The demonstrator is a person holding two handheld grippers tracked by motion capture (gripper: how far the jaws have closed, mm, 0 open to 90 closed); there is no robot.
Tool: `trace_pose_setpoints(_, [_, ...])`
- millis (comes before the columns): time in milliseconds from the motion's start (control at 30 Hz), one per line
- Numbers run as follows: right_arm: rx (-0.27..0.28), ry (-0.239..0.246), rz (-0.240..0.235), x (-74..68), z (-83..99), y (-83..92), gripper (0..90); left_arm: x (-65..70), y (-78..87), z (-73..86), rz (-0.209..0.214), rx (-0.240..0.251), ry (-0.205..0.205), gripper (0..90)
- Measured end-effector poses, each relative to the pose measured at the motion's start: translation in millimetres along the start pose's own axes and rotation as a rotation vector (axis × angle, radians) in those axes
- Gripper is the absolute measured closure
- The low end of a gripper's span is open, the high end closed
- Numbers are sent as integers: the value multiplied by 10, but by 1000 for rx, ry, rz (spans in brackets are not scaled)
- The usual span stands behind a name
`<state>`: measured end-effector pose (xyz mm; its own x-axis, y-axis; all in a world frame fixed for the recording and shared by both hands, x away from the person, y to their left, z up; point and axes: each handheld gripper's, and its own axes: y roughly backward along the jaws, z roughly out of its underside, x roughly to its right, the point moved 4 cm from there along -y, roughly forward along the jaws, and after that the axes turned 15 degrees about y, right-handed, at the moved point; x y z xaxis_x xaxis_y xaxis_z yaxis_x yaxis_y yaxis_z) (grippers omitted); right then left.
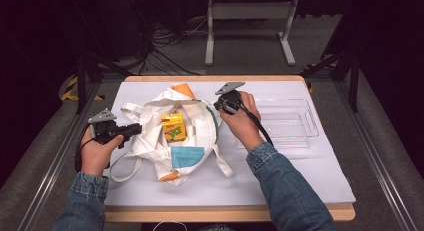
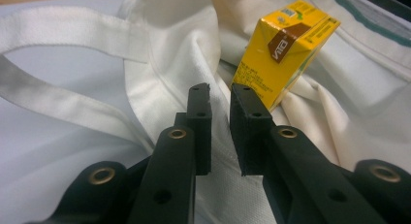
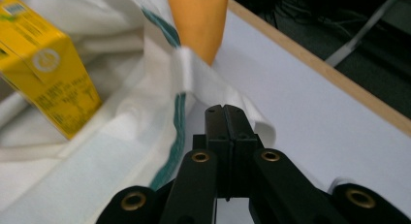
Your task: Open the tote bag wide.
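One yellow carton lies in the white bag. Right gripper pinches the bag's rim; left gripper hovers released. Clear tray seems unused.

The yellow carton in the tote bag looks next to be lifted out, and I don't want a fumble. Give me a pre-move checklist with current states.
1. Yellow drink carton exposed in the bag's mouth: ok.
2. Left gripper open, aimed just left of the carton: ok.
3. Right gripper shut on the white tote bag rim: ok.
4. Clear plastic tray free to receive it: ok.
5. Carton upright: not ok, tilted.
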<state>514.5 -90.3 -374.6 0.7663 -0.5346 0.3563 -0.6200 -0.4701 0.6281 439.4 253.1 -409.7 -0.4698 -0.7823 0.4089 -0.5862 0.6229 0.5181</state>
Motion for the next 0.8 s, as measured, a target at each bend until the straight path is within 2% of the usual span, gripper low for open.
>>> trace_pose_setpoints(167, [114, 29, -5, -52, -267, 74, 850, 42, 151, -27, 20, 58, -1, 753])
trace_pose_setpoints(267, [184, 41, -37, -102, -444, 40, 827, 60, 243, -21, 16, 76, -5, 748])
trace_pose_setpoints(367, [229, 48, -56, -129, -609, -31, 840, 75, 318, -2, 11, 84, -10, 748])
trace_pose_setpoints(467, [260, 30, -91, -140, -720, -135, 829, 80, 367, 18, 7, 90, -10, 743])
trace_pose_setpoints(567, [280, 30, -136, -182, -790, -247, 780, 71, 425, 47, 3, 95, -7, 734])
trace_pose_setpoints(700, [278, 70, -166, -273, -827, -394, 651, 49, 493, 80, -11, 101, -3, 725])
trace_pose_setpoints(733, [278, 70, -166, -273, -827, -394, 651, 49, 493, 80, -11, 101, -3, 723])
trace_pose_setpoints(800, [287, 103, -160, -302, -843, -486, 558, 50, 515, 97, -15, 101, 5, 718])
